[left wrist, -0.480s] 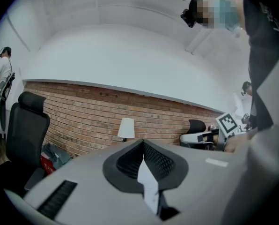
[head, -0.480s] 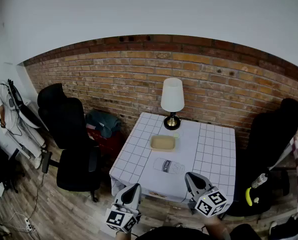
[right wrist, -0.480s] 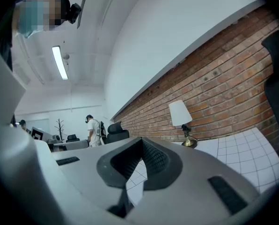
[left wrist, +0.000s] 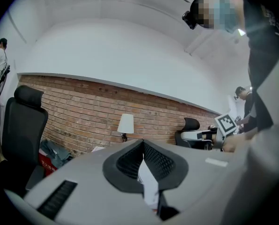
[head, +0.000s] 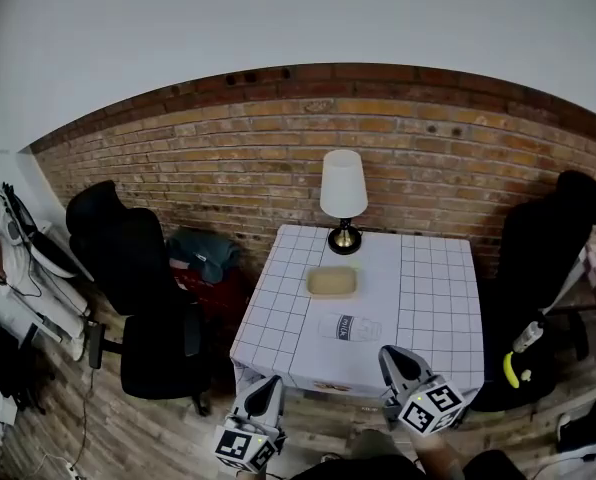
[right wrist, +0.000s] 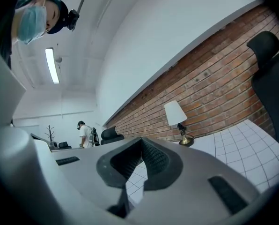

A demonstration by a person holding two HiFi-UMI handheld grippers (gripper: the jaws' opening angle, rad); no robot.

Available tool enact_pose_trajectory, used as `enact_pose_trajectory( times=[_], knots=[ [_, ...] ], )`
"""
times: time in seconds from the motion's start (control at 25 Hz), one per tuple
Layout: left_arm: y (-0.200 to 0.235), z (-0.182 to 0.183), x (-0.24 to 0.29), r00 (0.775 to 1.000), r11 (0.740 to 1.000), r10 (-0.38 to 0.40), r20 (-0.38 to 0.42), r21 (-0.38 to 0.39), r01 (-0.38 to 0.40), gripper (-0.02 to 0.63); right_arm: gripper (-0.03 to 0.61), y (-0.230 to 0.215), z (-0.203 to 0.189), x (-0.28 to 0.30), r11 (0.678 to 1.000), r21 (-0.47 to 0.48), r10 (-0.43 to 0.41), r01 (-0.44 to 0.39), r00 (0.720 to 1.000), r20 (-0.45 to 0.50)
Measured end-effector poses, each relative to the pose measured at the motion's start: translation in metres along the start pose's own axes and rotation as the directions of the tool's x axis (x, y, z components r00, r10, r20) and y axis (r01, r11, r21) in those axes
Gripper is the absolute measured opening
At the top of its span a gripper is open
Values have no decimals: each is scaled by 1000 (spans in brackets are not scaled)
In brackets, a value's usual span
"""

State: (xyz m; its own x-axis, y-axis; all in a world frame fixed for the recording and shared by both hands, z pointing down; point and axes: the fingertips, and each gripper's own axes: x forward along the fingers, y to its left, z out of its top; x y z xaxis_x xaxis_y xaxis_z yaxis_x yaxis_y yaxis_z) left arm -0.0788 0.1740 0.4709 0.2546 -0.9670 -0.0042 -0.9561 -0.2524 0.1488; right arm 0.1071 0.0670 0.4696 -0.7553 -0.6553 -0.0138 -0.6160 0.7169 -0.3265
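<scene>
Though view slightly shifted, left tongs (head: 264, 388) and right tongs (head: 393, 358) as before: together, empty, short of table (head: 428, 298).

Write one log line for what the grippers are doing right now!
left gripper: shut, empty, near table front | right gripper: shut, empty, same | on table: bottle lying, tray, lamp

L gripper (head: 267, 385), R gripper (head: 391, 355): jaws together
</scene>
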Motion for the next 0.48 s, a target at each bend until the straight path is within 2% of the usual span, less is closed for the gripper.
enact_pose_trajectory(
  times=[0.24,0.48],
  knots=[
    [17,-8,11,1000,1000,-6,-16,-31,6,11,4,-13,-7,11,999,8,-45,45,999,-31],
    [37,0,43,1000,999,-1,7,-36,1,11,3,-30,0,43,999,6,-44,44,998,-45]
  ],
)
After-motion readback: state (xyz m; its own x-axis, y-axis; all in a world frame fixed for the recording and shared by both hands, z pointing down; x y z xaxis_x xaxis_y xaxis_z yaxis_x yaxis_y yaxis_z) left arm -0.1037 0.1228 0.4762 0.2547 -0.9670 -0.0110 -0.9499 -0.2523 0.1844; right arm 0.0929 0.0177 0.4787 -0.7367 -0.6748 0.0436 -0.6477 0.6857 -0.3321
